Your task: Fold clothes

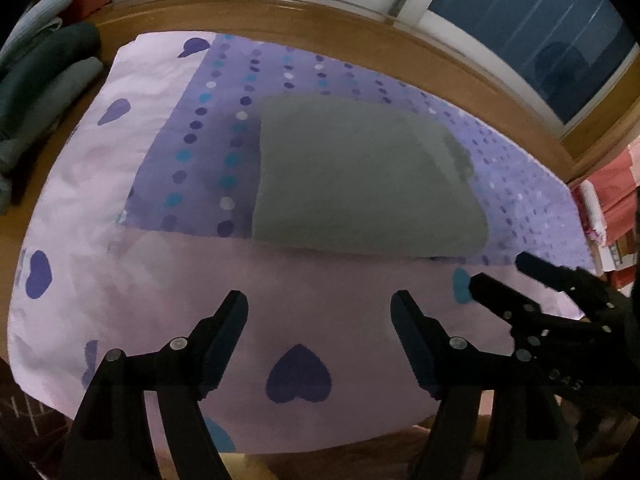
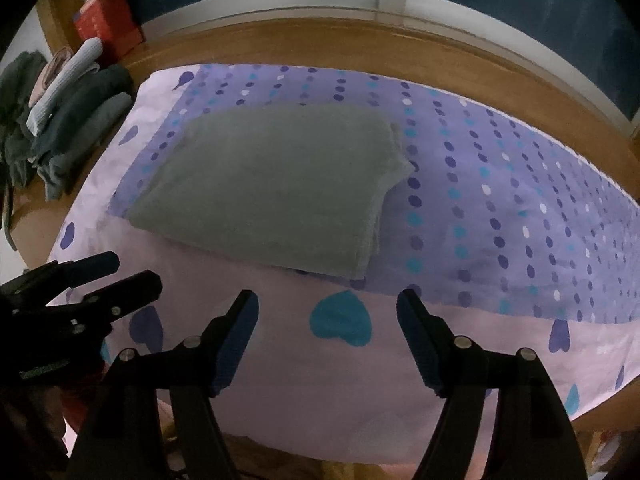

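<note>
A folded grey-green garment (image 1: pixel 360 176) lies flat on a purple and pink patterned sheet (image 1: pixel 168 272); it also shows in the right wrist view (image 2: pixel 272 188). My left gripper (image 1: pixel 319 300) is open and empty, held above the pink part of the sheet just in front of the garment. My right gripper (image 2: pixel 327 300) is open and empty, also in front of the garment over a teal heart print. The right gripper shows at the right edge of the left wrist view (image 1: pixel 496 276), and the left gripper at the left edge of the right wrist view (image 2: pixel 132 272).
A pile of folded clothes (image 2: pixel 72 128) sits on the wooden floor (image 1: pixel 320 20) to the left of the sheet. A red box (image 2: pixel 108 24) stands by the window wall. Pink and red items (image 1: pixel 612 200) lie at the far right.
</note>
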The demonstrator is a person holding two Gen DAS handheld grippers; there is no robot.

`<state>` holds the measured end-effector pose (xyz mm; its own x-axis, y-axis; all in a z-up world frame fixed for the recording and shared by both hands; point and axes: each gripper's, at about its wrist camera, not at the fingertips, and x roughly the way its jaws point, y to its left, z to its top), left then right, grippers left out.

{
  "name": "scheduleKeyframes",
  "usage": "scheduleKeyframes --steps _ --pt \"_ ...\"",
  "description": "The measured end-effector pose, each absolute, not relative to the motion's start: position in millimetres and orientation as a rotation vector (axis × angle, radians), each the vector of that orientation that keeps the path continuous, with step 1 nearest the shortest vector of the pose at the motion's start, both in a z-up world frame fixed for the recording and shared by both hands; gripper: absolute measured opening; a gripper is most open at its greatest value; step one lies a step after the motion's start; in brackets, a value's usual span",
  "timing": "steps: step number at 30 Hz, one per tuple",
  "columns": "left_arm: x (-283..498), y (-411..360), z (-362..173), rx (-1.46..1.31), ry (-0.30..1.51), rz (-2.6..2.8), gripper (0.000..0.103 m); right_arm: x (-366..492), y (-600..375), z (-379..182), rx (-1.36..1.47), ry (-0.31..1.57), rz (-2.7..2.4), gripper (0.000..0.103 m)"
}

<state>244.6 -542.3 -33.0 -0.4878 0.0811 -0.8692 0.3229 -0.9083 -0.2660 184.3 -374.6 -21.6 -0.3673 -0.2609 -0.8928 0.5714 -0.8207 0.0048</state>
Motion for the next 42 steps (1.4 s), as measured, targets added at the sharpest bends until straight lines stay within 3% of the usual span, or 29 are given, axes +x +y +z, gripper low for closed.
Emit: scheduleKeyframes --steps 12,17,42 --pt "236.9 -533.5 -33.3 1.524 0.468 -2.499 0.075 186.7 -376.8 -17.8 1.324 0.461 -2.219 0.073" --pt "229.5 -518.5 -31.7 1.495 0.311 -2.481 0.075 180.2 -368.2 -18.4 1.345 0.428 -2.236 0.073" --pt "229.6 -502.7 -32.2 1.5 0.288 -2.507 0.075 161.3 -332.8 -18.3 1.328 0.338 -2.215 0.073"
